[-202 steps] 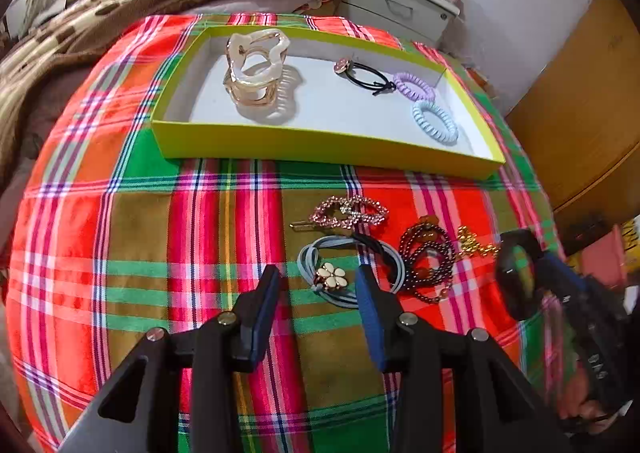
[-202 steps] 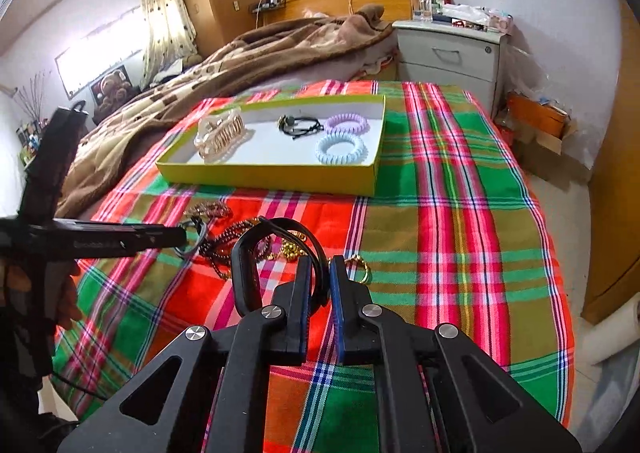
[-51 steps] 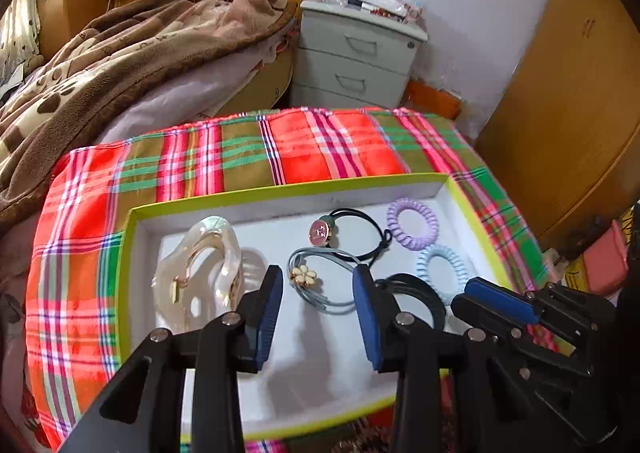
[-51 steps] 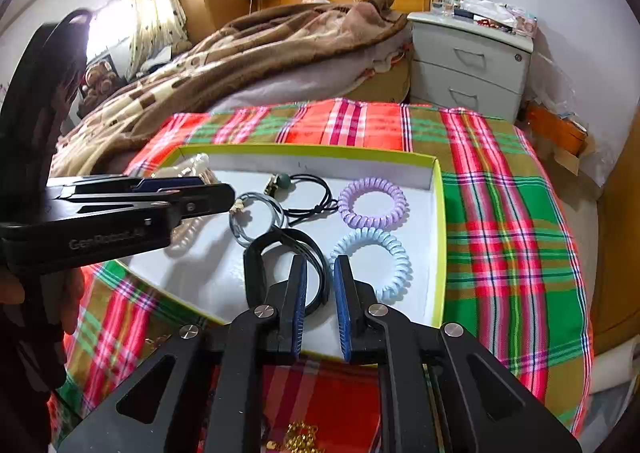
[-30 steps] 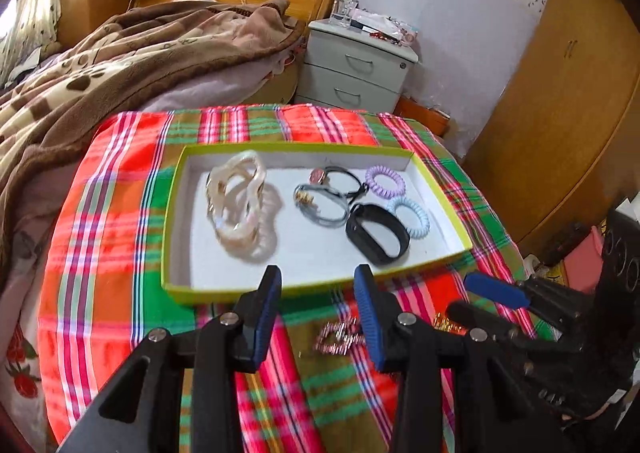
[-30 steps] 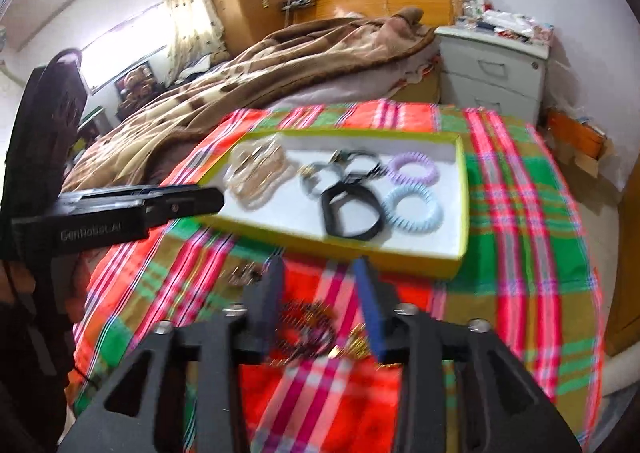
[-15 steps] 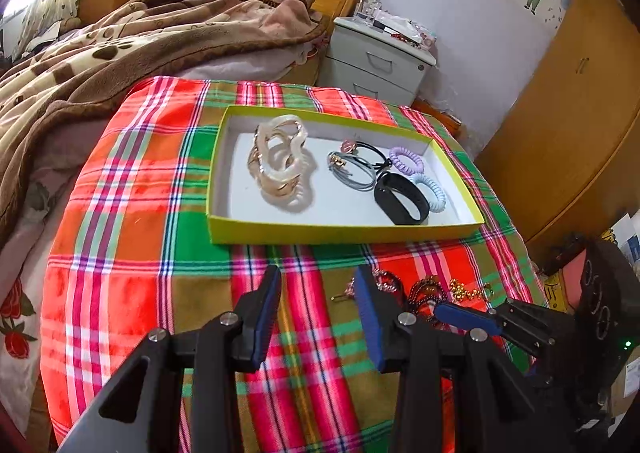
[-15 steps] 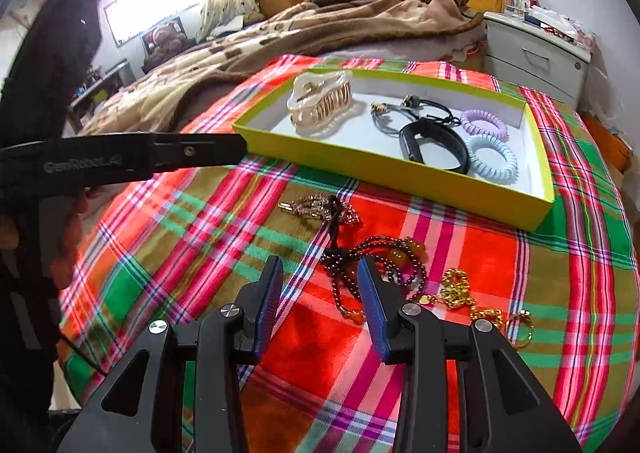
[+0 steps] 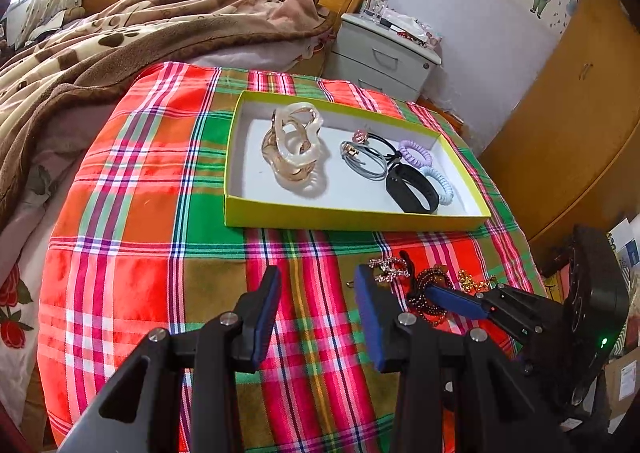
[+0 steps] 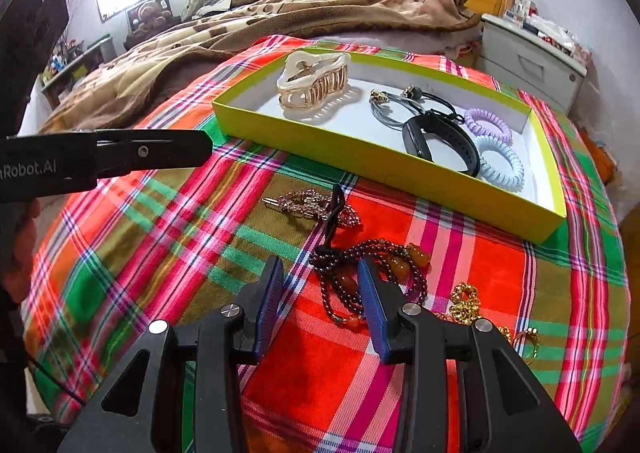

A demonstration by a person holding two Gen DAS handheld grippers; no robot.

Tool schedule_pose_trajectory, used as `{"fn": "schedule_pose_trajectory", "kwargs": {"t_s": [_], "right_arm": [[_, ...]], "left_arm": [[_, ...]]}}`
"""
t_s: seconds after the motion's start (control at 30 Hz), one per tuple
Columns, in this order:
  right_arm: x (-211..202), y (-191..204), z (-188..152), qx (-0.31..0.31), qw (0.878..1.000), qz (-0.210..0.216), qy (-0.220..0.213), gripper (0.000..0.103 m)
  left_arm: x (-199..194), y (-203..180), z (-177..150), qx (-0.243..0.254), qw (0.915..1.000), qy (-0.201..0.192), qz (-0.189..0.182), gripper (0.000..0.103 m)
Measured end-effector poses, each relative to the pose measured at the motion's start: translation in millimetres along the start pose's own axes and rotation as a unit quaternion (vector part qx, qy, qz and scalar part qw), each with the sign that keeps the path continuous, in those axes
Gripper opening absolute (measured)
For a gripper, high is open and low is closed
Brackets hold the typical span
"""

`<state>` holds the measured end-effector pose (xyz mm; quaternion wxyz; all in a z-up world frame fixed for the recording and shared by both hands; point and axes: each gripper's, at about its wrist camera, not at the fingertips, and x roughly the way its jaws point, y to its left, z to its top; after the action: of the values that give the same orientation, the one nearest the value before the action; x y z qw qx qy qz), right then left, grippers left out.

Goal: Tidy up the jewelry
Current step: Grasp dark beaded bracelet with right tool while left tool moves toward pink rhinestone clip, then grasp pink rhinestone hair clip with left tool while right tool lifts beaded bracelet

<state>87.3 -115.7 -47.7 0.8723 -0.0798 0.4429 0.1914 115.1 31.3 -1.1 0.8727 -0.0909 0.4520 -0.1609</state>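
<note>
A yellow-green tray [image 9: 348,216] [image 10: 384,167] on the plaid cloth holds a cream claw clip [image 9: 294,147] [image 10: 312,83], a grey hair tie [image 9: 362,163], a black hair tie [image 9: 380,143], a black band [image 9: 410,189] [image 10: 440,141], a purple coil tie [image 9: 416,153] and a blue coil tie [image 10: 500,167]. On the cloth in front lie a rhinestone clip [image 10: 308,203], a dark bead bracelet [image 10: 368,265] and a gold chain [image 10: 466,303]. My left gripper [image 9: 316,309] is open and empty above the cloth. My right gripper [image 10: 320,297] is open, low over the bead bracelet.
A brown blanket [image 9: 140,37] covers the bed behind the cloth. A grey nightstand [image 9: 384,57] stands at the back right, beside a wooden wardrobe [image 9: 568,113]. The cloth drops away at its left and front edges.
Both grippers let go of their pieces in the tray and pulled back toward the near side. The right gripper has come lower and closer to the bead bracelet.
</note>
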Motion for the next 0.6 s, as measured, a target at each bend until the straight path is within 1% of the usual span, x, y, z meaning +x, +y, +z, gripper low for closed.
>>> {"fn": "schedule_pose_trajectory", "kwargs": {"t_s": [0.07, 0.13, 0.17, 0.23, 0.43, 0.6], "right_arm": [[0.0, 1.9, -0.3, -0.007, 1.000, -0.008, 0.001, 0.038], [0.1, 2.9, -0.9, -0.008, 1.000, -0.015, 0.000, 0.030], [-0.2, 1.8, -1.1, -0.005, 1.000, -0.013, 0.000, 0.028], [-0.9, 1.4, -1.4, -0.005, 1.000, -0.015, -0.001, 0.020], [-3.9, 0.0, -4.4, 0.000, 1.000, -0.015, -0.004, 0.011], [-10.1, -6.9, -8.2, 0.020, 1.000, -0.007, -0.011, 0.011]], "left_arm": [[0.9, -0.1, 0.1, 0.000, 1.0000, 0.001, 0.001, 0.040], [1.1, -0.6, 0.5, 0.000, 1.0000, 0.001, 0.001, 0.039], [1.0, -0.7, 0.5, 0.000, 1.0000, 0.002, 0.001, 0.039], [1.0, -0.9, 0.4, 0.000, 1.0000, 0.001, 0.000, 0.039], [2.5, -1.9, 0.2, 0.000, 1.0000, 0.005, 0.003, 0.039], [4.5, -3.2, -0.6, 0.001, 1.0000, 0.008, 0.003, 0.040]]}}
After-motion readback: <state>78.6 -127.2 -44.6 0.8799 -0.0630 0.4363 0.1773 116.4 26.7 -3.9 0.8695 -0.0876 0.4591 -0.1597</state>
